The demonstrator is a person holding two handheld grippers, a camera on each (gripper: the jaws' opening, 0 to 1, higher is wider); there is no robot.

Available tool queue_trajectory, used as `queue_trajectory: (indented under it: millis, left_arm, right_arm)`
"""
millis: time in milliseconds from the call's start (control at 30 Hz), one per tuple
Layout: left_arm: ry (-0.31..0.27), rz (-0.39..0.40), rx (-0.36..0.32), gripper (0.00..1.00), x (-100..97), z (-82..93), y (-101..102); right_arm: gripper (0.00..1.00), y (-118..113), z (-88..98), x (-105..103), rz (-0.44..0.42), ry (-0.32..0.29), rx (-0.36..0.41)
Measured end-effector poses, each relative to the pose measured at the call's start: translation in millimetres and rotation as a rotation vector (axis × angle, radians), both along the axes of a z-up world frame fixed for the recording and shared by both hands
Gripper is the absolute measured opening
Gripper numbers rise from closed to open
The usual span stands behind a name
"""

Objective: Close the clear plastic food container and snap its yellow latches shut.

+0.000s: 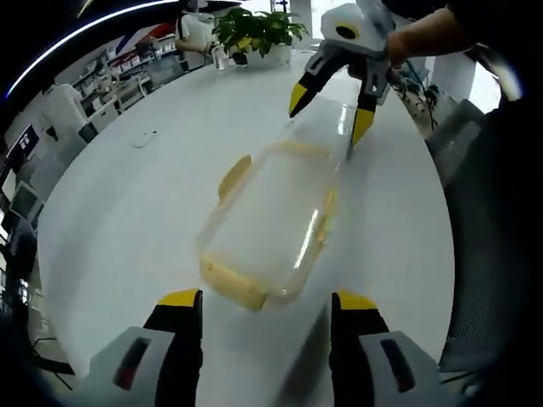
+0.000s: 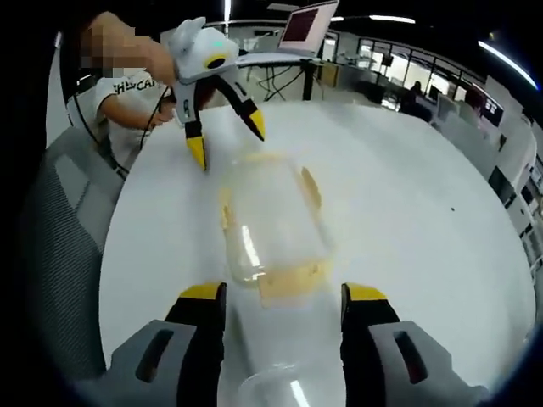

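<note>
Clear container (image 1: 273, 225) sits mid-frame on white counter (image 1: 127, 212), yellow latches (image 1: 233, 176) sticking out. Left gripper (image 1: 265, 307) at bottom, right gripper (image 1: 329, 112) up top, both jaws spread, gripping nothing

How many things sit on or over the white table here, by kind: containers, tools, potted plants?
Clear plastic container with yellow latches: 1
Handheld tool: 2, the left tool and the right tool, both open, one at each end of the container
Potted plant at the table's far edge: 1
Total: 4
</note>
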State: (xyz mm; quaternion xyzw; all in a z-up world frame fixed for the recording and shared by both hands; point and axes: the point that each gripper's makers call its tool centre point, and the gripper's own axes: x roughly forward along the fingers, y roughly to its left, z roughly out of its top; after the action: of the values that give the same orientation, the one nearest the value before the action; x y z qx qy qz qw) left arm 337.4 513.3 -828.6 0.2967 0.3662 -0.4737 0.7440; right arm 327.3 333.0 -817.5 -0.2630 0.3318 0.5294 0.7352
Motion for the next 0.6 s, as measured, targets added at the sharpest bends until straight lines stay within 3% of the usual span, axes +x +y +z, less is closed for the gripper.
queue_trajectory:
  millis: [67,233,467,600]
  left_arm:
    - [0.010,-0.008,0.010,0.56,0.7,-1.0,1]
    - [0.010,-0.135,0.101,0.56,2.0,-9.0,7]
    - [0.012,-0.146,0.086,0.55,16.4,-9.0,3]
    - [0.015,-0.191,0.117,0.54,18.8,-12.5,6]
  right_arm:
    - [0.52,2,-2.7,-1,0.015,0.004,-0.011]
    - [0.52,4,-7.8,4,0.058,0.001,-0.052]
    - [0.51,9,-13.3,12,0.114,0.017,-0.088]
    - [0.48,10,-16.6,15,0.151,0.017,-0.124]
